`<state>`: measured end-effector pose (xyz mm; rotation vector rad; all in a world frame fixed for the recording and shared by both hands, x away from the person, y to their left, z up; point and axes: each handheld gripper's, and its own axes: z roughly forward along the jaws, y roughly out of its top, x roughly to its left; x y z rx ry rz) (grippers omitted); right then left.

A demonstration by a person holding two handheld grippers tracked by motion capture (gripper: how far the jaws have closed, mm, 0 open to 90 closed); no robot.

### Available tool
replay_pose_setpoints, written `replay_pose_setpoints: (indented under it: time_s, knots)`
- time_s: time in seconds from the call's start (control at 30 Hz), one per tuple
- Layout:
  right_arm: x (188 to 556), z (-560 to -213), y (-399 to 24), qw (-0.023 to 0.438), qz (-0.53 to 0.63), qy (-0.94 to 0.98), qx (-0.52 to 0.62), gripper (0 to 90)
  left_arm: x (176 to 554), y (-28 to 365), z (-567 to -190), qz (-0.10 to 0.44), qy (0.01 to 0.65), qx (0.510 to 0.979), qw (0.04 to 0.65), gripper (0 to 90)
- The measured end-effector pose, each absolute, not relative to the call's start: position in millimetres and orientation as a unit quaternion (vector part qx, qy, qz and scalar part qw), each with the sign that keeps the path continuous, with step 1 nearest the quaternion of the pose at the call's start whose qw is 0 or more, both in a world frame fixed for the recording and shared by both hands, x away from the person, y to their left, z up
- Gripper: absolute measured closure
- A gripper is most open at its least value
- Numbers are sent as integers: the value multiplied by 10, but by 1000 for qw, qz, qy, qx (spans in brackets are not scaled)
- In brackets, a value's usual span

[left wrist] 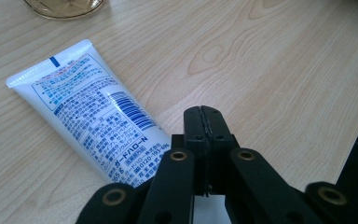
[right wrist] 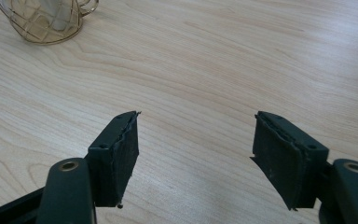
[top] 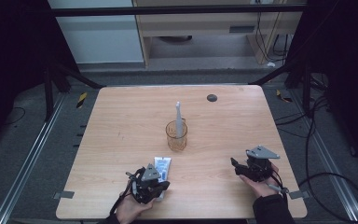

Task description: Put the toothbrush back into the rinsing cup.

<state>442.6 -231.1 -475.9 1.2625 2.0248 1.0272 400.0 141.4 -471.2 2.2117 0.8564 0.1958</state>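
Note:
A white toothpaste tube point(top: 162, 167) with blue print lies flat on the wooden table point(top: 121, 121) near the front edge. In the left gripper view the tube point(left wrist: 93, 116) runs down to the left of my jaws. My left gripper point(top: 164, 185) is shut, its jaws point(left wrist: 204, 114) pressed together with nothing between them, just right of the tube's lower end. An amber glass cup point(top: 176, 135) stands mid-table with a white toothbrush-like stick point(top: 179, 116) upright in it. My right gripper point(top: 237, 164) hovers open point(right wrist: 196, 140) over bare wood, nothing between its jaws.
A small dark round disc point(top: 211, 97) sits near the table's far edge. The cup's base point(left wrist: 65, 7) shows at the top left of the left gripper view, and the cup point(right wrist: 46, 21) at the top left of the right gripper view.

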Motion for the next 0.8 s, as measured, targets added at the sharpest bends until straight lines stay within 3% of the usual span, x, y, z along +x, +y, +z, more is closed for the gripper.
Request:
replay_pose_setpoints:
  time_s: [0.8]
  knots:
    - [4427, -4763, -2325, 269, 377, 750, 472, 313, 3929, 1628, -4677, 89, 344, 863, 358, 897]
